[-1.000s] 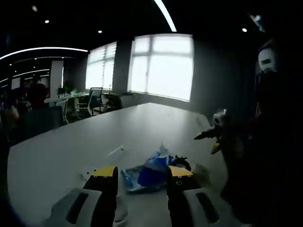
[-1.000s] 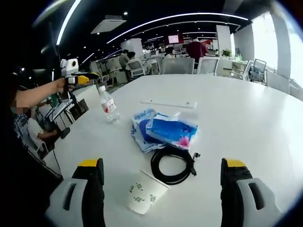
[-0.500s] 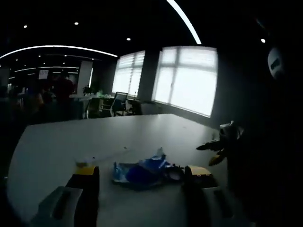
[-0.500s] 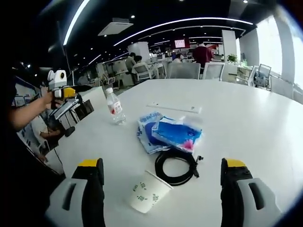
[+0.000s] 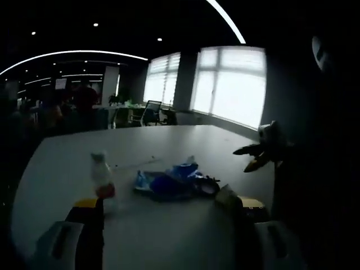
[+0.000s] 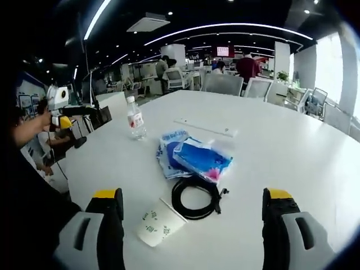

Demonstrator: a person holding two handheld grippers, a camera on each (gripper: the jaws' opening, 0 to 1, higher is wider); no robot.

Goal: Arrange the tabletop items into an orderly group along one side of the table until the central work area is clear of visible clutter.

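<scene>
On the white table (image 6: 292,146) lie a clear water bottle (image 6: 135,118) with a red label, a pile of blue packets (image 6: 194,157), a coiled black cable (image 6: 194,197) and a paper cup (image 6: 157,222) on its side. My right gripper (image 6: 192,198) stands open above the near edge, cup and cable ahead of its jaws. The left gripper (image 6: 62,112) shows at the far left, held in a hand off the table's side. In the dim left gripper view my left gripper (image 5: 169,211) is open, facing the bottle (image 5: 101,177) and packets (image 5: 169,181); the right gripper (image 5: 261,152) hovers at right.
A flat white strip (image 6: 205,127) lies beyond the packets. Office chairs (image 6: 225,84) and people stand past the table's far end. Bright windows (image 5: 230,84) fill the back wall. The table's right half is bare.
The left gripper view has swung, and the bottle now shows in it. In the right gripper view the left gripper has drifted further left and lower. The table items have not moved.
</scene>
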